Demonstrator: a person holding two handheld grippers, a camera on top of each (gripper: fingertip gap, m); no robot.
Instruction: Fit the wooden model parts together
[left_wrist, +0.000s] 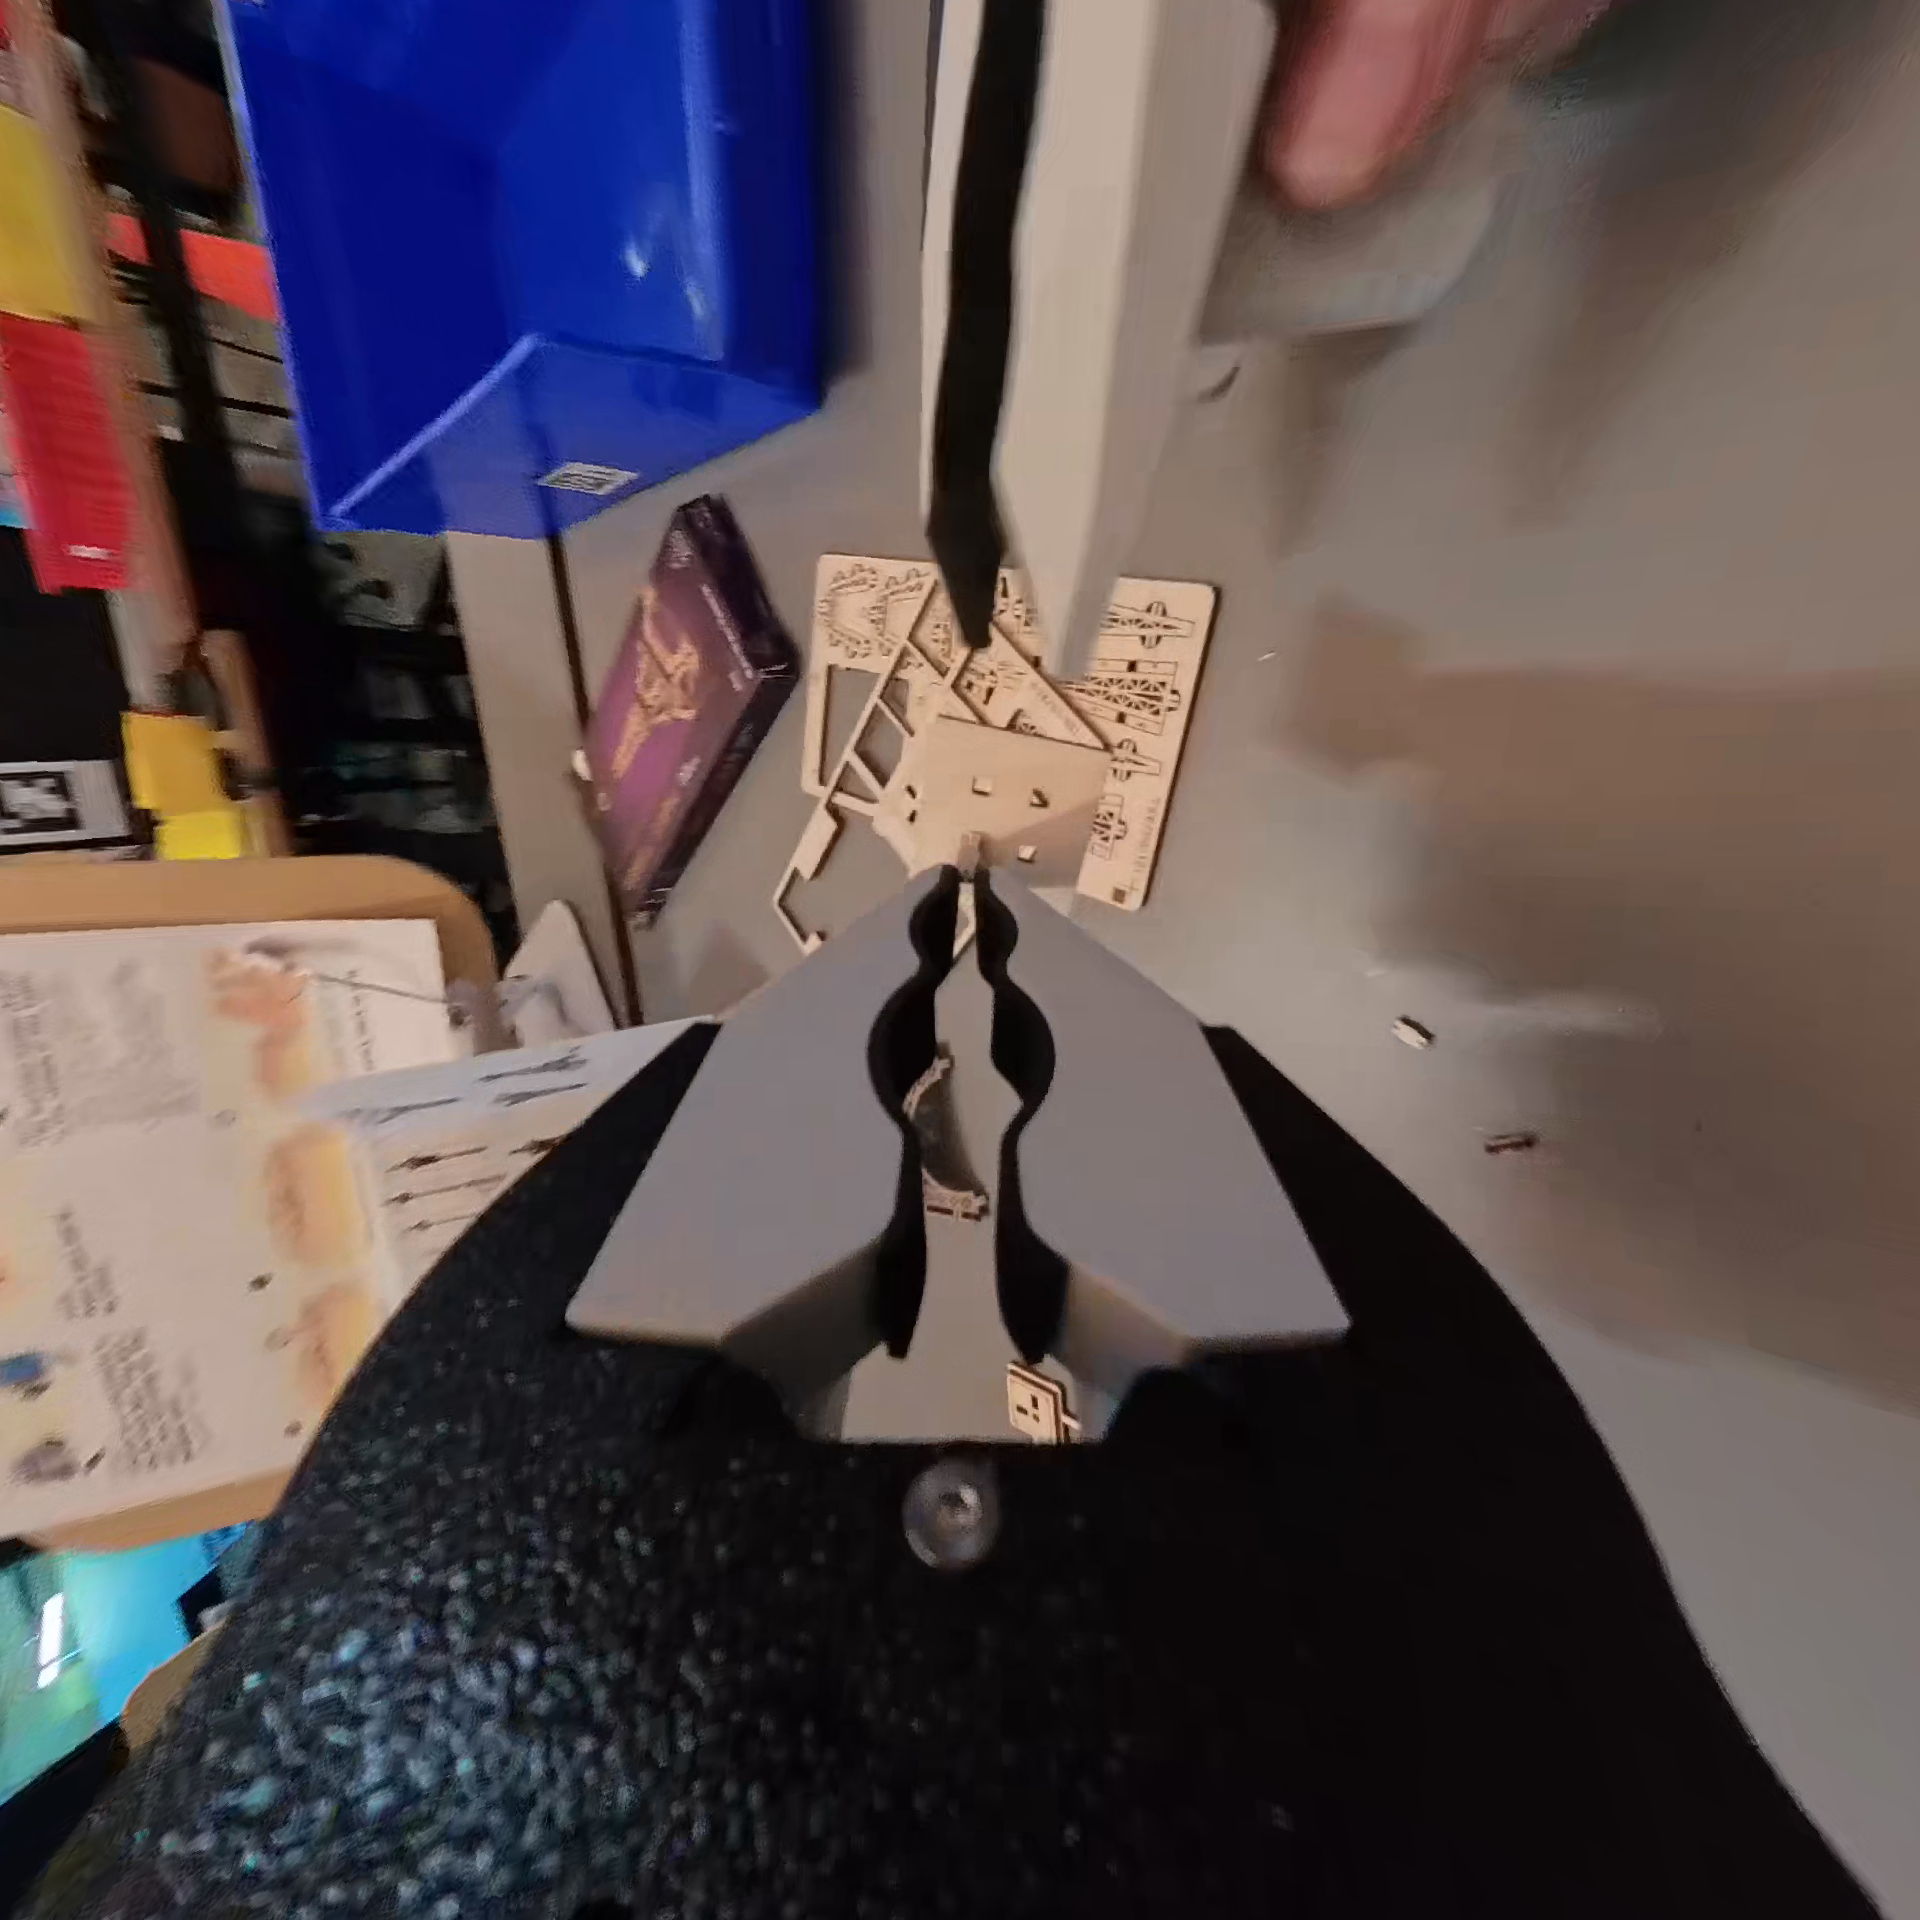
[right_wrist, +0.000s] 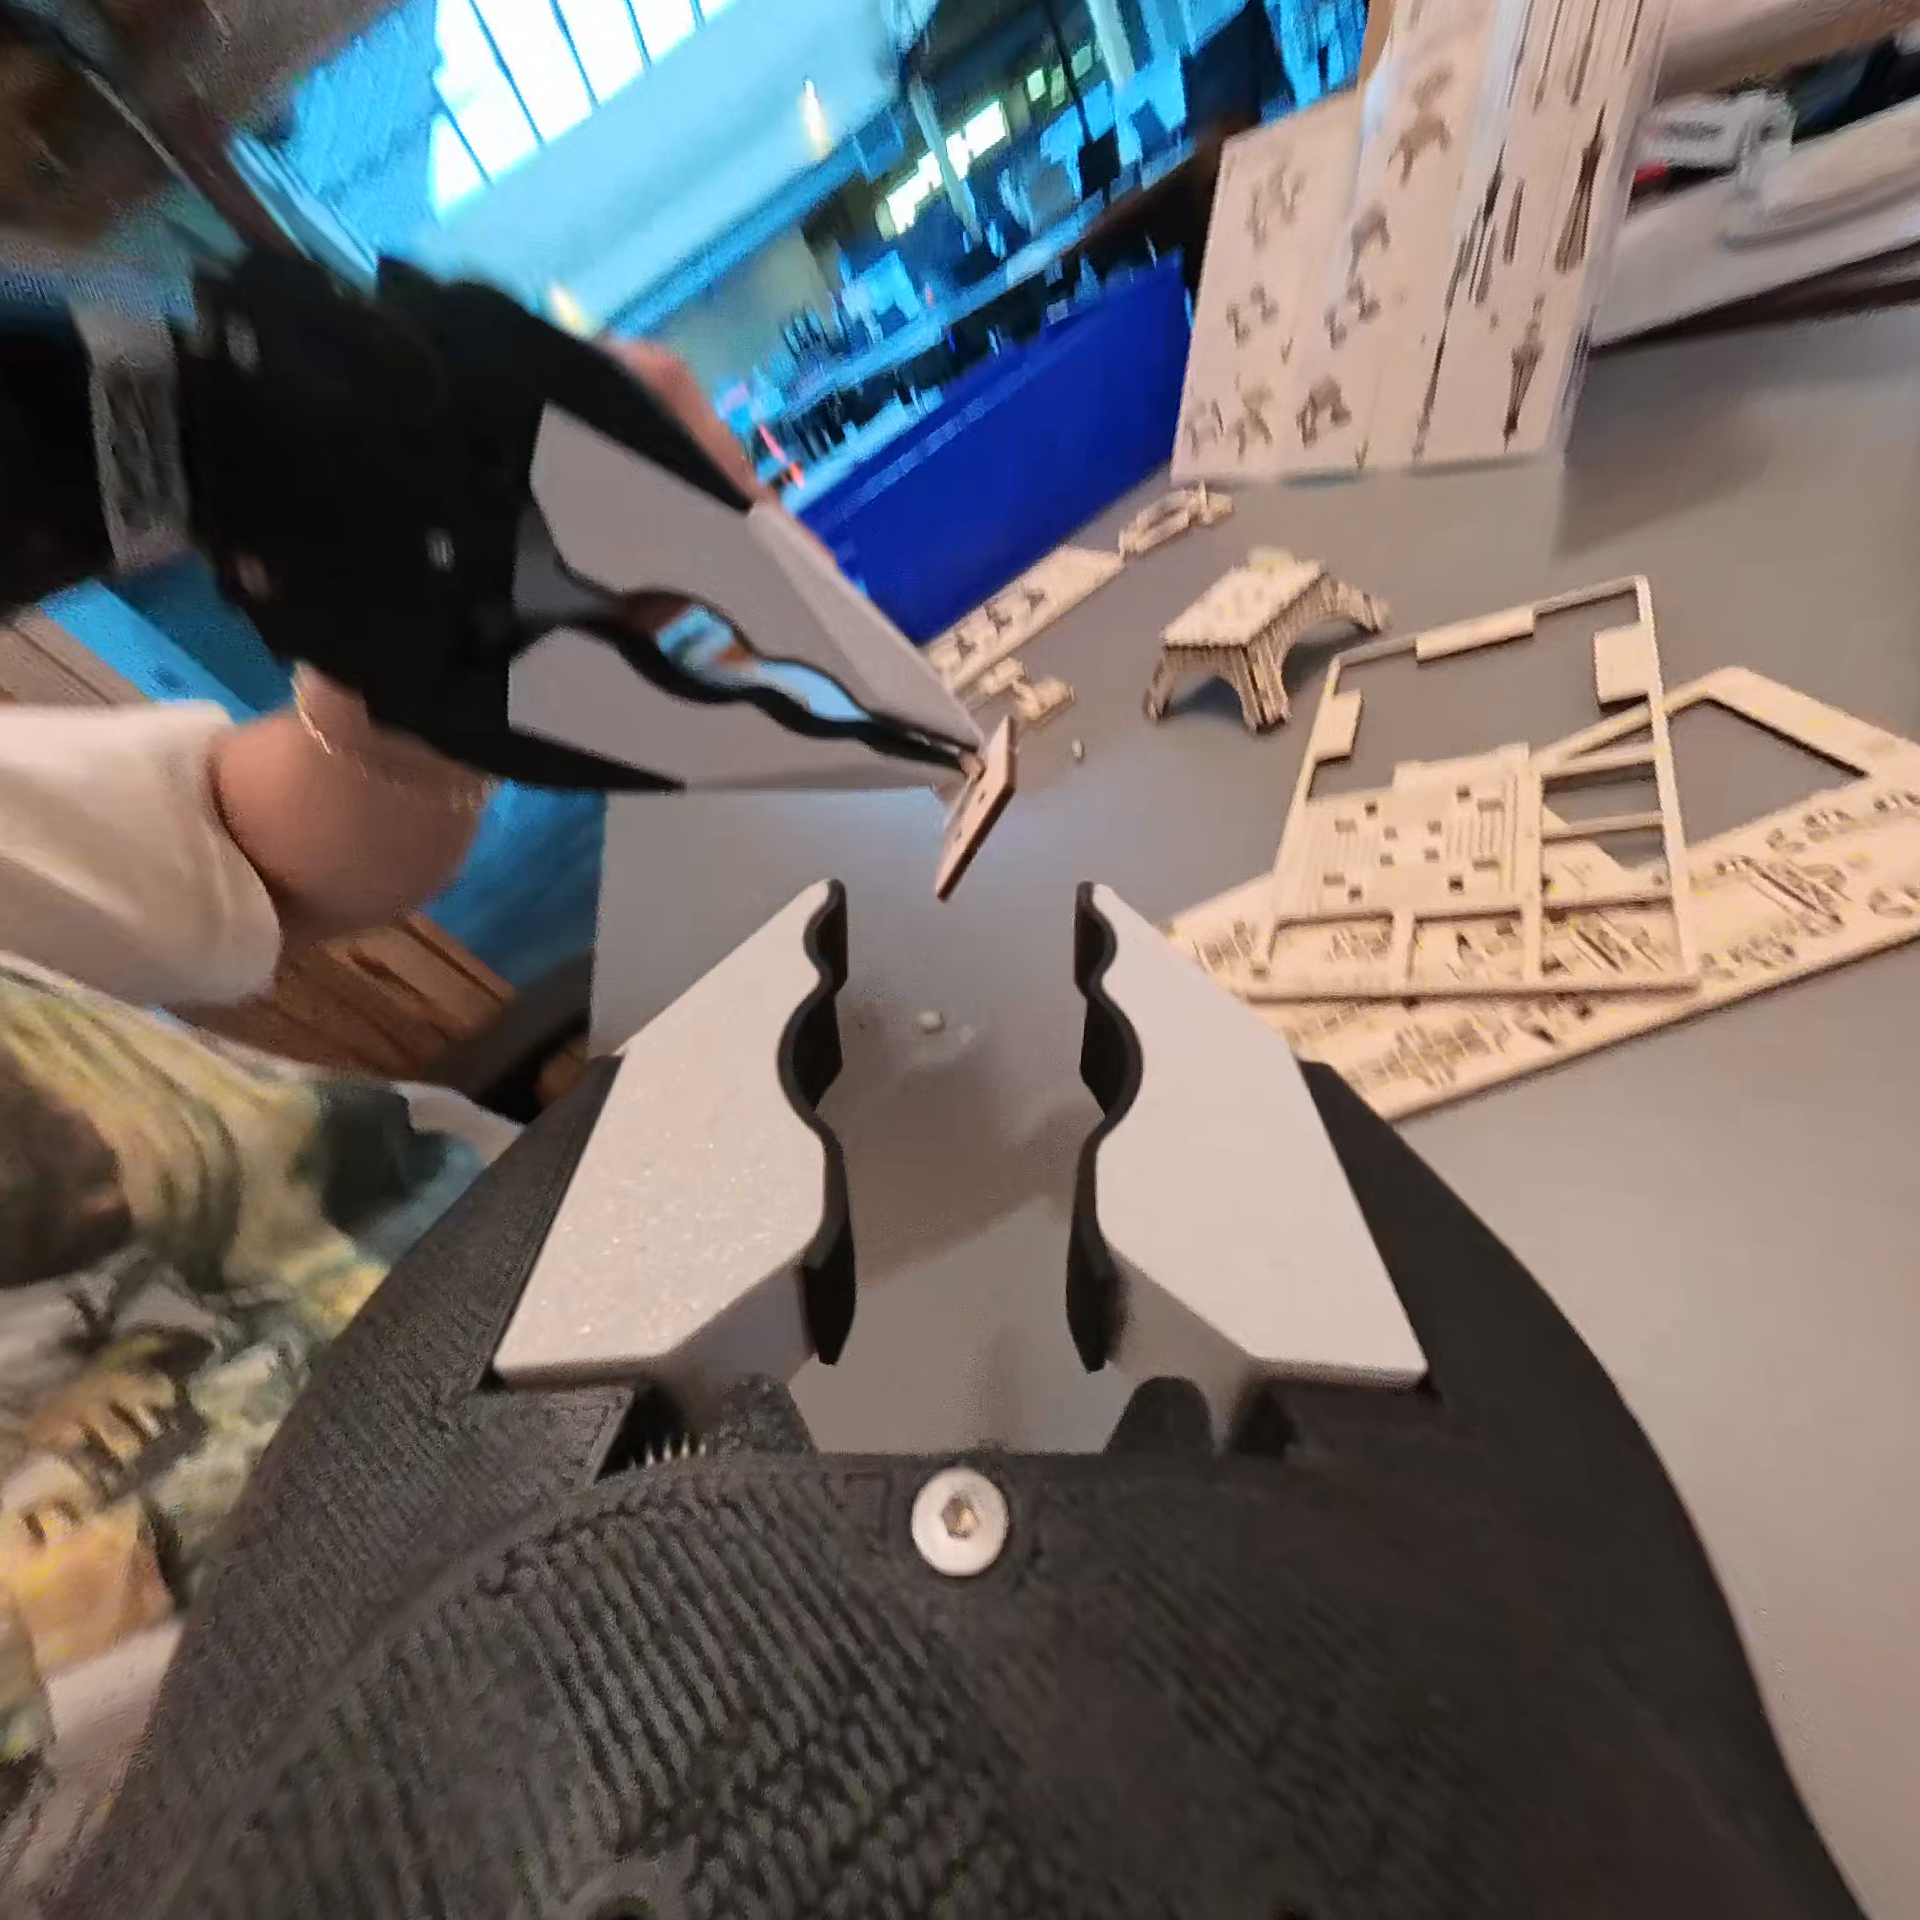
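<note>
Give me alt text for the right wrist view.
The open right claw faces the left claw, which is shut on a small square wooden plate above the grey table. Punched-out wooden sheets lie to the right.

Both wrist views close above table (right_wrist: 1558, 1299), sharing wooden sheets (left_wrist: 1143, 727).

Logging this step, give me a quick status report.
Left gripper shut on small square wooden plate, held above grey table. Right gripper open, empty. Nothing between them.
</note>
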